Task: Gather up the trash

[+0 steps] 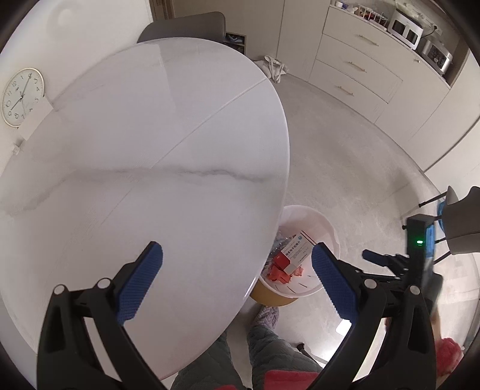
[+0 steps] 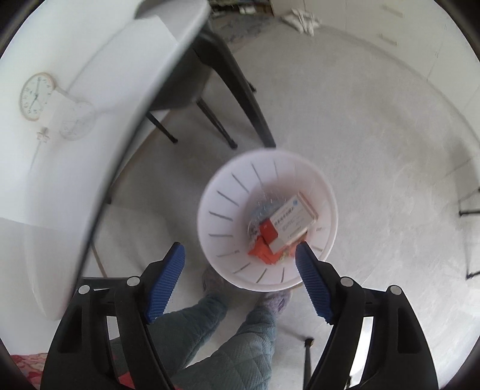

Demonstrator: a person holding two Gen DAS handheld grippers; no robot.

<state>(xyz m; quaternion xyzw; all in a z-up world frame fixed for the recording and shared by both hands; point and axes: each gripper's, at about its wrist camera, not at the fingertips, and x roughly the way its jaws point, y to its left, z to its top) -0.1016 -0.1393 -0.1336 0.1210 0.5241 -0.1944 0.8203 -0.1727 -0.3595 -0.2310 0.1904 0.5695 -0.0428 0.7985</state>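
Observation:
A white slotted trash bin (image 2: 228,228) stands on the floor beside the table and holds a white and red medicine box (image 2: 289,223), orange cartons (image 2: 262,250) and crumpled clear plastic. The bin also shows in the left wrist view (image 1: 318,222), partly hidden by the table edge. My right gripper (image 2: 240,255) is open and empty, held above the bin's near rim. My left gripper (image 1: 237,255) is open and empty, above the white marble table's (image 1: 150,150) near right edge. The right gripper (image 1: 387,259) also shows in the left wrist view.
A round wall clock (image 1: 22,97) hangs left. Grey chairs stand at the table's far side (image 1: 186,25) and beside it (image 2: 192,81). Cream drawers (image 1: 360,66) with appliances line the far right. A white bag (image 1: 274,67) lies on the floor. The person's legs (image 2: 234,336) are below.

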